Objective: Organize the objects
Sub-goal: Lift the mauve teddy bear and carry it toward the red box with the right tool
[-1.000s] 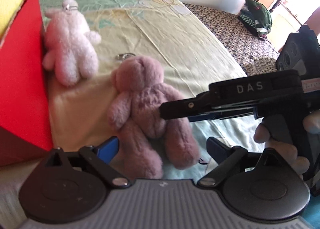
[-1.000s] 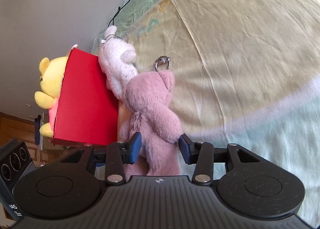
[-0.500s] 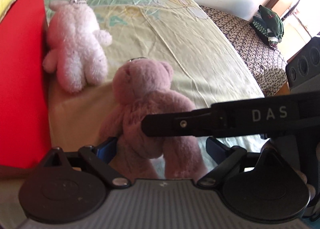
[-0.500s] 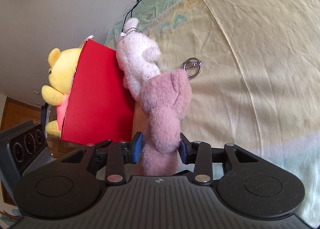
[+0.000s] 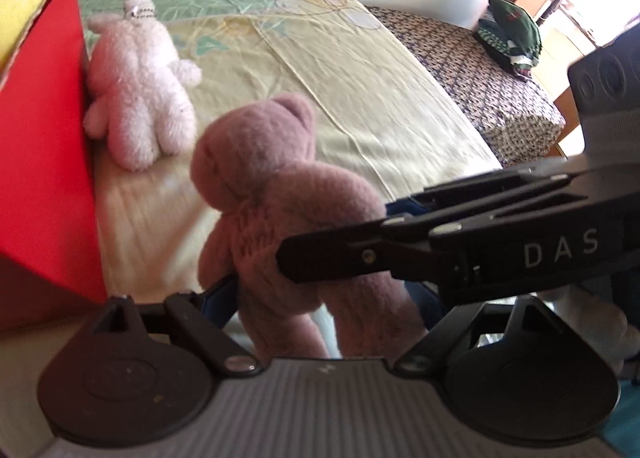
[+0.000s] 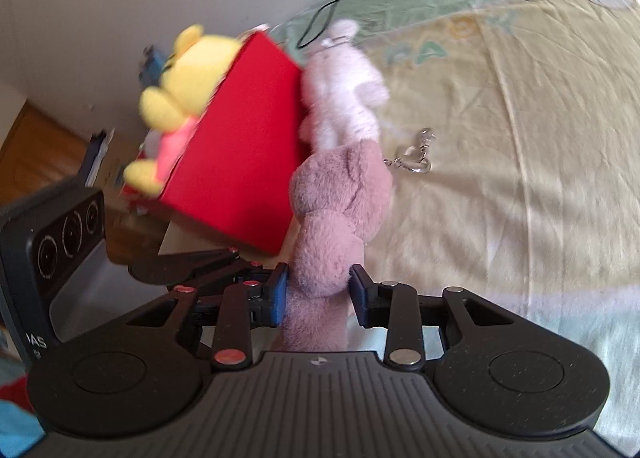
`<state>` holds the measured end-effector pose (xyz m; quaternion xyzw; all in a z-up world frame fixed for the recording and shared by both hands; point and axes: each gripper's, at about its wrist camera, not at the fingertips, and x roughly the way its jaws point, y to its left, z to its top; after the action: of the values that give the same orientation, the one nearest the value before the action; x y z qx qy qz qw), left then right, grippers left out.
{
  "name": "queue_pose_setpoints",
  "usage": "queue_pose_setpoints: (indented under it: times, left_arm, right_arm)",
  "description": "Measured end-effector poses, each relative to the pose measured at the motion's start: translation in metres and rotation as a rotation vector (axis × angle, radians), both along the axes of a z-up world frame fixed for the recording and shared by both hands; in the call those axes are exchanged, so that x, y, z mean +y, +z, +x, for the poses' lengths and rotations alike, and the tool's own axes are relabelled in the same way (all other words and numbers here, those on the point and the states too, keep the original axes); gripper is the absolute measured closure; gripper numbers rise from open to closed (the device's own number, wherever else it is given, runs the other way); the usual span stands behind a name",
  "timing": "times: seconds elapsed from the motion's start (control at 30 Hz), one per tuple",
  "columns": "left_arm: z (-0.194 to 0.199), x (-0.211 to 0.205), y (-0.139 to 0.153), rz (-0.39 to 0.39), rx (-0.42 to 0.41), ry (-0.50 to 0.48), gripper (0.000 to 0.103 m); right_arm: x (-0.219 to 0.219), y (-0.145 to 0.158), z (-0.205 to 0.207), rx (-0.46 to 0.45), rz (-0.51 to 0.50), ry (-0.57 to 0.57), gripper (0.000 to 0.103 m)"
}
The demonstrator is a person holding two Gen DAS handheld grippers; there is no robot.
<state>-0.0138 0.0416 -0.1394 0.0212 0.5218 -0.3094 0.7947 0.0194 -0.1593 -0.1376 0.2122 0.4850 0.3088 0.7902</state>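
Fuzzy mauve plush bear (image 6: 340,214), metal keyring clip (image 6: 416,158) at its head, lifted off the wrinkled yellow bedsheet (image 6: 520,138), right claw (image 6: 318,294) clamped on its lower body. Left claw (image 5: 324,306) spread wide around its legs, not pinching. Pale pink plush (image 5: 140,86) lies against smooth red box (image 5: 40,146), far left.

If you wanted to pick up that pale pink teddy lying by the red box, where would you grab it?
Probably across its middle, from above. The pale pink teddy lies flat on the bedsheet, its left side against the red box, so a sideways approach is blocked there. Its waist looks narrowest and soft enough to pinch; the limbs are floppy.
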Motion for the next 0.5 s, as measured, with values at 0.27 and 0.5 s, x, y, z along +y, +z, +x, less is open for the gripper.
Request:
queue_pose_setpoints:
  times: [0.27, 0.5]
  left_arm:
    - [-0.03, 0.034, 0.014, 0.002, -0.024, 0.062, 0.017]
    - [-0.058, 0.079, 0.025, -0.004, -0.04, 0.208, 0.017]
  right_arm:
    - [0.034, 0.017, -0.016, -0.051, 0.003, 0.155, 0.068]
    - [0.078, 0.029, -0.023, -0.081, 0.032, 0.309, 0.068]
